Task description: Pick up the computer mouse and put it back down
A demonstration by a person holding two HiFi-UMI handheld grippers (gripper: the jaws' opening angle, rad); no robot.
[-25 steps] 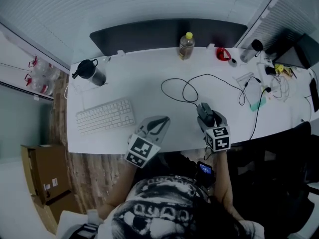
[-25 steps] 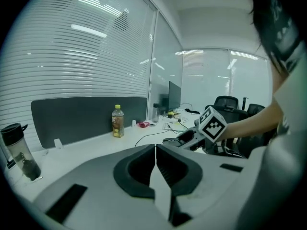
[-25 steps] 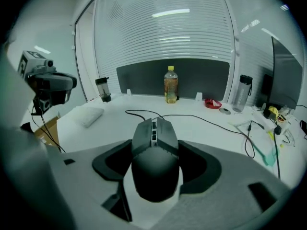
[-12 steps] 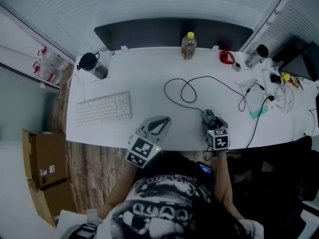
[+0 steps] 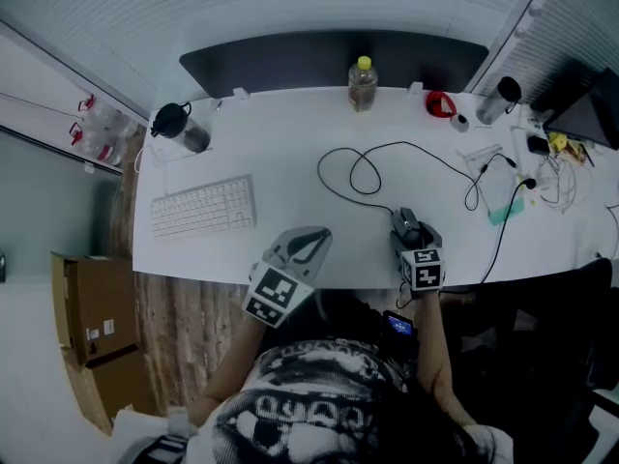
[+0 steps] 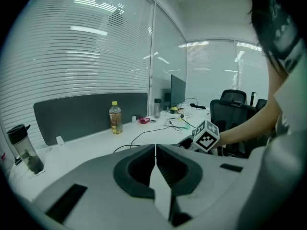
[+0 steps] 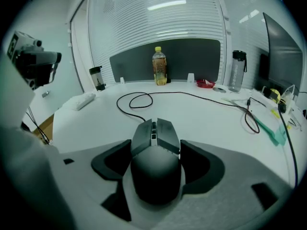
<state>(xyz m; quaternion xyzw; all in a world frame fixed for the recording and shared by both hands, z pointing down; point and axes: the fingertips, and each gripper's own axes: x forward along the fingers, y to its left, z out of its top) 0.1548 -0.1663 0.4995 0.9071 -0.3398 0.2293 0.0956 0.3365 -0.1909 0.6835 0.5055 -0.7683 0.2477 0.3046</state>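
Note:
The dark grey computer mouse [image 5: 405, 226] [image 7: 156, 162] rests on the white desk [image 5: 280, 153] near its front edge, and its black cable [image 5: 363, 172] loops off toward the back. My right gripper [image 5: 404, 222] [image 7: 156, 140] straddles the mouse with a pad close beside each flank. Its jaws are opening with the mouse between them. My left gripper [image 5: 311, 240] [image 6: 155, 150] is shut and empty. It hovers over the desk's front edge, left of the mouse.
A white keyboard [image 5: 203, 208] lies at the left. A black flask [image 5: 179, 129] stands behind it. A yellow-capped bottle [image 5: 362, 85] stands at the back by the dark partition. A red item [image 5: 437, 104], a tumbler [image 5: 501, 95] and tangled cables [image 5: 513, 177] crowd the right.
My right gripper has come down onto the desk with the mouse between its jaws, a little nearer the front edge. The left gripper has barely shifted.

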